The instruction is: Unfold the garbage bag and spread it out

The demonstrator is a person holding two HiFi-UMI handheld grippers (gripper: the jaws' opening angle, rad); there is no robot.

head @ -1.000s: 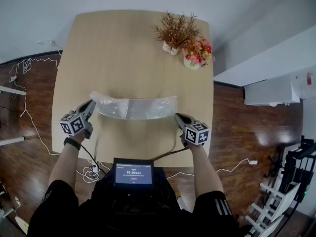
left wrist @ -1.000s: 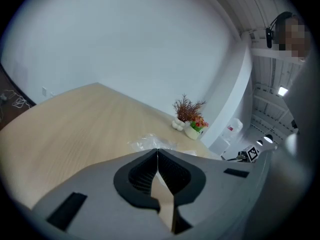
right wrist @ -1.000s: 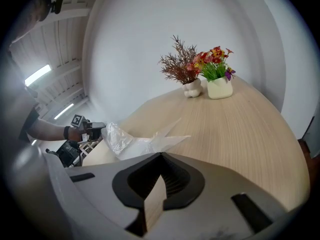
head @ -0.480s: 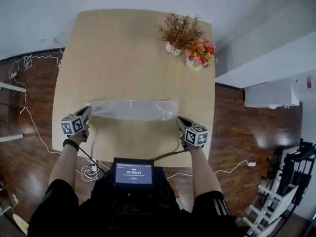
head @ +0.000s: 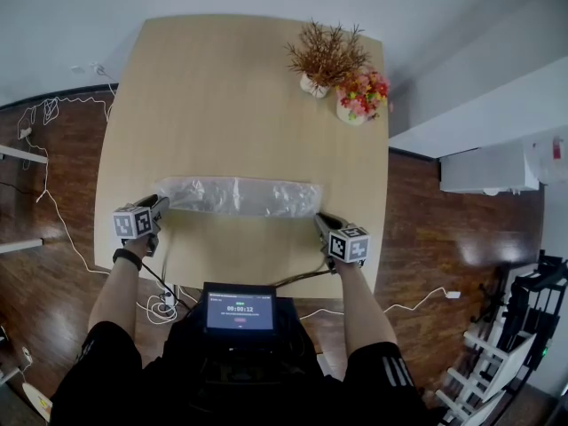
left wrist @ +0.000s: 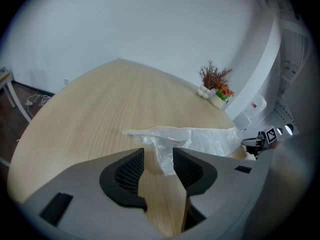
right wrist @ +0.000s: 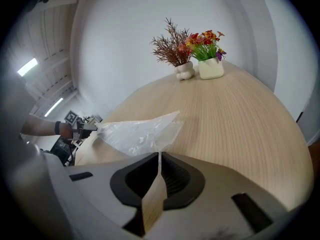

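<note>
A clear, crinkled garbage bag (head: 240, 195) lies stretched in a long strip across the wooden table (head: 240, 87). My left gripper (head: 162, 202) is at the bag's left end. In the left gripper view its jaws (left wrist: 158, 154) have just been opening, and the bag's corner (left wrist: 165, 156) hangs loose in the gap, clear of both pads. My right gripper (head: 318, 217) is at the right end. Its jaws (right wrist: 159, 156) have just eased apart slightly, but still pinch the bag's (right wrist: 137, 134) thin edge in a narrow slit.
A dried plant in a white vase (head: 315, 56) and a pot of flowers (head: 358, 96) stand at the table's far right corner. A small screen (head: 240, 309) sits by the person's chest. Cables (head: 53, 114) lie on the floor at left.
The bag, held raised and sagging a second ago, now lies flat and low on the table. Both grippers sank toward the near edge, the left more.
</note>
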